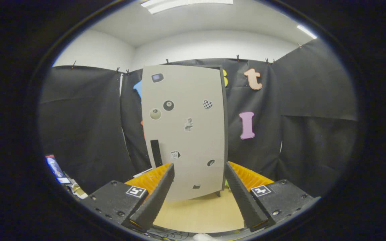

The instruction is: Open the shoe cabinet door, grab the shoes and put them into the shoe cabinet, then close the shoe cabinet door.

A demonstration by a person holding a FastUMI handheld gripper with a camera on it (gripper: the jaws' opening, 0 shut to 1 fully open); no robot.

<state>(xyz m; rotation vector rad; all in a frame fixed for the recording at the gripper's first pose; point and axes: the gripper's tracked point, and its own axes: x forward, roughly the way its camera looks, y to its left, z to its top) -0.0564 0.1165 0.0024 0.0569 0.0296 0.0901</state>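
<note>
A tall pale grey shoe cabinet stands on the wooden floor straight ahead, beyond my fingers. Its flat door faces me, shut, dotted with several small stickers. A dark vertical handle sits low on the door's left side, just above my left fingertip. My gripper is open, fingers spread wide, with nothing between them but the lower part of the door further off. I see no shoes.
Black cloth walls close the booth behind and on both sides of the cabinet. Light wooden floor lies between my fingers and the cabinet's foot. Some small packets and clutter lie low at the left.
</note>
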